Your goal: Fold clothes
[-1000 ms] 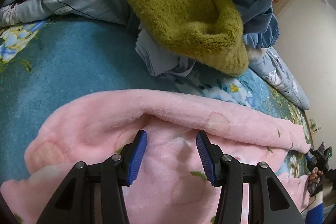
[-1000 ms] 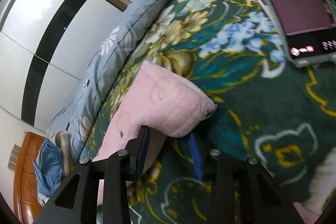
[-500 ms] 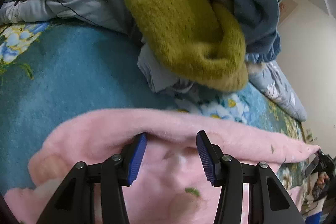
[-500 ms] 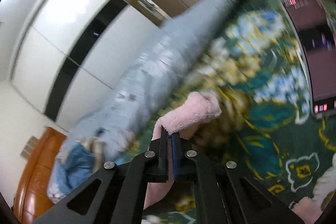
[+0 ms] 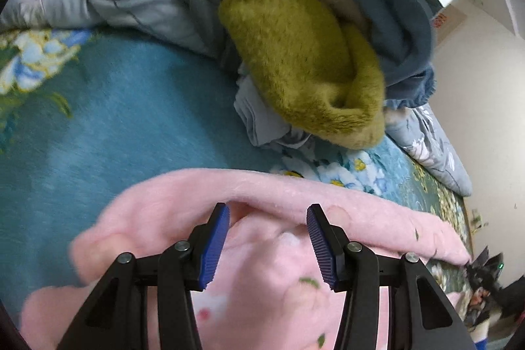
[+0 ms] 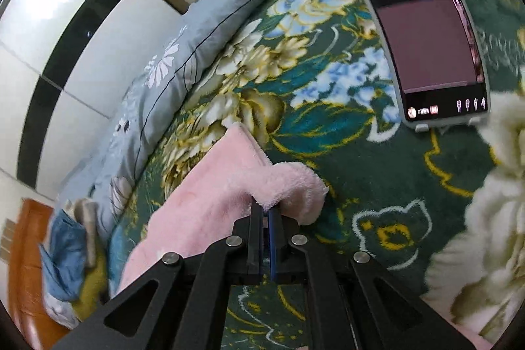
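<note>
A pink fleece garment (image 5: 183, 205) lies on the floral bedspread (image 5: 98, 127). My left gripper (image 5: 267, 212) is open, its blue pads (image 5: 215, 245) resting over the garment's folded upper edge with pink fabric between them. In the right wrist view my right gripper (image 6: 265, 212) is shut on the far corner of the same pink garment (image 6: 210, 195), which is lifted a little off the bedspread (image 6: 328, 127).
A pile of clothes with an olive fuzzy garment (image 5: 305, 61) and blue pieces (image 5: 390, 2) sits just beyond the left gripper. A grey-blue quilt roll (image 6: 183, 61) runs along the wall. A tablet (image 6: 423, 25) stands on the bed at right, next to a cream fluffy item (image 6: 492, 202).
My right gripper has closed on the pink garment's corner and raised it. My left gripper stayed open and shifted slightly forward along the garment's edge.
</note>
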`<state>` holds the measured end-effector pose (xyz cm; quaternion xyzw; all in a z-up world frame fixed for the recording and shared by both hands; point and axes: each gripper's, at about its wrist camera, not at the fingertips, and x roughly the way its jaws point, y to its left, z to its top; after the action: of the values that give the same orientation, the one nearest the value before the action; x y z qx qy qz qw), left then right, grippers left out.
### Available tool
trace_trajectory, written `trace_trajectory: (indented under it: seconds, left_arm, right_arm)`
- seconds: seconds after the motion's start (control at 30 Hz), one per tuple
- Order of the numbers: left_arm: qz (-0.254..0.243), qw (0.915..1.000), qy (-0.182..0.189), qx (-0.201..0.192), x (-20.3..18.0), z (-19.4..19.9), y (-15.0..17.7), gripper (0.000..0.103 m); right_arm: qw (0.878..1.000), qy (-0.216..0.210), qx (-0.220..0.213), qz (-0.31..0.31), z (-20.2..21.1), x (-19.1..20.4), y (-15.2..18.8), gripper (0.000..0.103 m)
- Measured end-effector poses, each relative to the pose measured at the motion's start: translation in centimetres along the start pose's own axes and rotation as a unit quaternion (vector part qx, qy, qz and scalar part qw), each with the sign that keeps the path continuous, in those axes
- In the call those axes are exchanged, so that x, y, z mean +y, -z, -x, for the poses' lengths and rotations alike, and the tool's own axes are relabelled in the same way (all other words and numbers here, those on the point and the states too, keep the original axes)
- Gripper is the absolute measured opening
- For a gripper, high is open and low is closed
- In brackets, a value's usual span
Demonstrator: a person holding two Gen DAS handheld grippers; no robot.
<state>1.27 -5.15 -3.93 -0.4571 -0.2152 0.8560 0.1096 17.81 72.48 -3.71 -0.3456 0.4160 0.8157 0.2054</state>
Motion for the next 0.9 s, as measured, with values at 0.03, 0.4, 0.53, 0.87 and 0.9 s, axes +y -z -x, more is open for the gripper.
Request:
trace_trajectory:
  seconds: [0.03, 0.4, 0.53, 0.87, 0.9]
  left_arm:
    - [-0.004, 1.0, -0.003, -0.008, 0.3, 0.8, 0.0, 0.054]
    - [0.06, 0.9951, -0.061, -0.049, 7.2, 4.0, -2.5, 0.058]
    - [0.083, 0.9922, -0.083, -0.042, 8.9, 2.0, -3.4, 0.059]
    - [0.113, 0.99, -0.084, -0.003, 10.3, -1.6, -4.2, 0.072]
    - [0.115, 0.9899, -0.083, 0.0, 10.3, -1.7, -4.3, 0.074]
  right_arm:
    - [1.0, 0.007, 0.002, 0.008, 0.0, 0.3, 0.0, 0.002]
    - [0.991, 0.076, -0.04, 0.104, 3.7, 2.5, 0.7, 0.018]
    - [0.988, 0.045, -0.017, 0.144, 1.6, 6.0, -0.2, 0.043]
    - [0.99, 0.092, 0.029, 0.1, -7.4, 6.3, -3.9, 0.049]
    - [0.99, 0.097, 0.031, 0.102, -7.9, 6.2, -4.1, 0.049]
